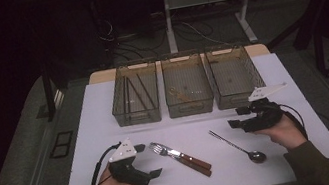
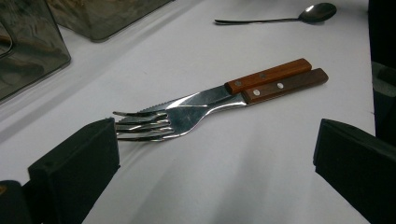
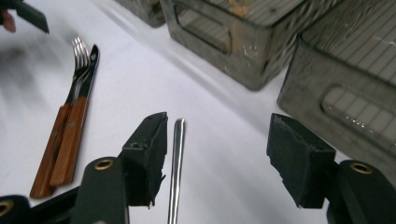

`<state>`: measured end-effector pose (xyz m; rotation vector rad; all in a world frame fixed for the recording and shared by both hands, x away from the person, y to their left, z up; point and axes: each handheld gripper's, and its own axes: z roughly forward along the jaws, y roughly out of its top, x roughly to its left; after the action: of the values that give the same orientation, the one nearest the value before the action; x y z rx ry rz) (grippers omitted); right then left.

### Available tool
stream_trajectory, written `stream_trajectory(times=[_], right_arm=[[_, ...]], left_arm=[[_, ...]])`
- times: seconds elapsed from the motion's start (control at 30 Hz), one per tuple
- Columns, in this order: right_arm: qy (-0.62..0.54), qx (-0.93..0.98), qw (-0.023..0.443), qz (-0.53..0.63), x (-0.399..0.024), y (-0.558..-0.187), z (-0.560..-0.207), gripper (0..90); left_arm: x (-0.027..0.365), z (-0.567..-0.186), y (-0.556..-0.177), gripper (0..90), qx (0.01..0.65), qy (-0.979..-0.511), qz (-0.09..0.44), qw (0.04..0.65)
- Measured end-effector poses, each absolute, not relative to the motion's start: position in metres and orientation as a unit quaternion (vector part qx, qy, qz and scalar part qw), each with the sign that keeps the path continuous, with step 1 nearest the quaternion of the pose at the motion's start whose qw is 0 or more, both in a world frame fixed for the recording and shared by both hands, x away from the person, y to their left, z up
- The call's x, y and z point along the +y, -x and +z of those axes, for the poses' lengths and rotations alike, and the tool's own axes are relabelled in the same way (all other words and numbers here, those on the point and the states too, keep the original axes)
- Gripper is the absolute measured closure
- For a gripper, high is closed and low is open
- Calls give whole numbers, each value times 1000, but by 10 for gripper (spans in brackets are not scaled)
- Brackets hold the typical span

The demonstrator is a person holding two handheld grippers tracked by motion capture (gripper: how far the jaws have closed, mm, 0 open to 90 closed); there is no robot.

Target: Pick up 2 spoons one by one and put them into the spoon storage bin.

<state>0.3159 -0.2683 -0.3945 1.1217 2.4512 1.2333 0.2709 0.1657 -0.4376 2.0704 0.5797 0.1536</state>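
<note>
White table (image 1: pixel 104 107), three smoky clear bins in a row across the upper middle of the high view: left bin (image 1: pixel 139 114), middle bin (image 1: pixel 190 104), right bin (image 1: pixel 240 97).

Right gripper (image 1: pixel 235 117) at right of centre in the high view, held in a hand (image 1: pixel 283 133) coming up from the lower right. Its jaws stand apart with nothing pinched. In the right gripper view, the spoon's thin handle (image 3: pixel 176 168) lies on the table between the jaws, just beside the left-hand one; whether it touches, cannot tell.

Spoon (image 1: pixel 238 147) runs diagonally lower right of centre in the high view, bowl toward the lower right, handle tip near the right gripper.

Left gripper (image 1: pixel 150 162) at lower left in the high view, jaws spread and empty. In the left gripper view, the fork (image 2: pixel 159 123) tines sit close to the left-hand jaw.

Fork and knife (image 1: pixel 189 159) lie side by side, touching, wooden handles toward the lower right, in the lower centre of the high view between the two grippers.
</note>
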Motion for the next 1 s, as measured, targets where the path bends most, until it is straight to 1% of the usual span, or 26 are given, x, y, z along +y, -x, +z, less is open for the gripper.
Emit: stream_trajectory(times=[0.47, 0.7, 1.0], right_arm=[[-381, 833, 69, 394, -295, -277, -409, 391], [-381, 845, 60, 370, -304, -260, -418, 422], [-380, 853, 42, 354, -310, -250, -429, 459]], left_arm=[[165, -438, -271, 0, 237, -847, 65, 471], [165, -438, -271, 0, 237, -848, 65, 469], [164, -438, -271, 0, 238, -848, 66, 469]])
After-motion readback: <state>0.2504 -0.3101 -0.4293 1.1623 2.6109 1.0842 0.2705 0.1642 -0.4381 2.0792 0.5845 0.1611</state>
